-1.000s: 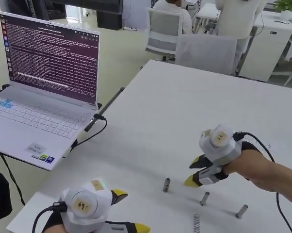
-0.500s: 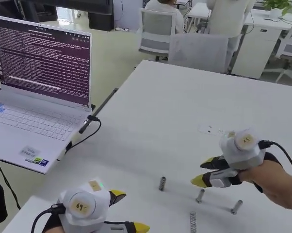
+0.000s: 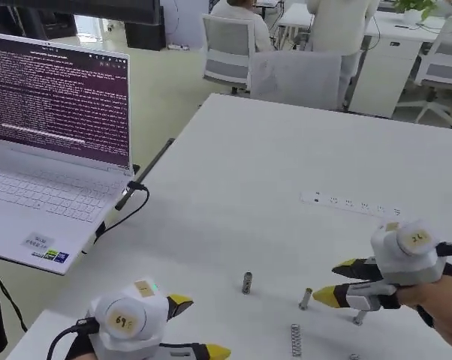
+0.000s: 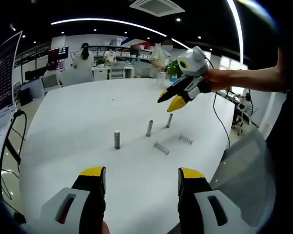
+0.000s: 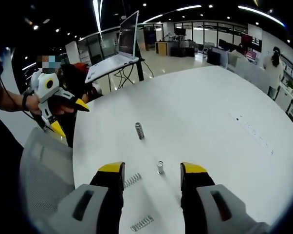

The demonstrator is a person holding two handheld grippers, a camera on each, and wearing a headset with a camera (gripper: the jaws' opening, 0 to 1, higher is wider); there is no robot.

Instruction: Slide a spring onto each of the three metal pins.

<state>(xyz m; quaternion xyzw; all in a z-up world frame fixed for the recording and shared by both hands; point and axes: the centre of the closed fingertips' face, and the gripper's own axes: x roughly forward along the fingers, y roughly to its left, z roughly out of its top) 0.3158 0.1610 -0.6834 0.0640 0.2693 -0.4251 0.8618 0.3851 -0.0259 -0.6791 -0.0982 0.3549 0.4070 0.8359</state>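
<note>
Left gripper [image 4: 141, 173]: fingers [image 4: 93, 176] wide open, nothing between them, hovering at the surface's [image 3: 286, 165] near edge, well apart from the pins.

Right gripper [image 3: 335, 280]: fingers [image 3: 325, 295] open, holding nothing, above the surface toward its near right part. In the right gripper view a bare pin [image 5: 160, 167] stands just ahead of the gap between the fingertips, not touched.

Three pins upright in a row near the near edge. Pin with spring [image 3: 247, 283] is already sleeved and is the one nearest the left gripper. The middle bare pin sits just beside the right gripper's lower fingertip in the head view. Third pin [image 3: 358, 317] is partly hidden under the right gripper; in the left gripper view it stands bare.

First loose spring [image 3: 296, 340] lies flat on the surface, nearer the edge than the pins. Second loose spring [image 4: 185, 139] lies just beside it, closer to the right gripper. Neither touches a finger or a pin.

Power strip [image 3: 348, 204] lies farther in on the surface. Open laptop [image 3: 53, 150] sits off the left edge.
</note>
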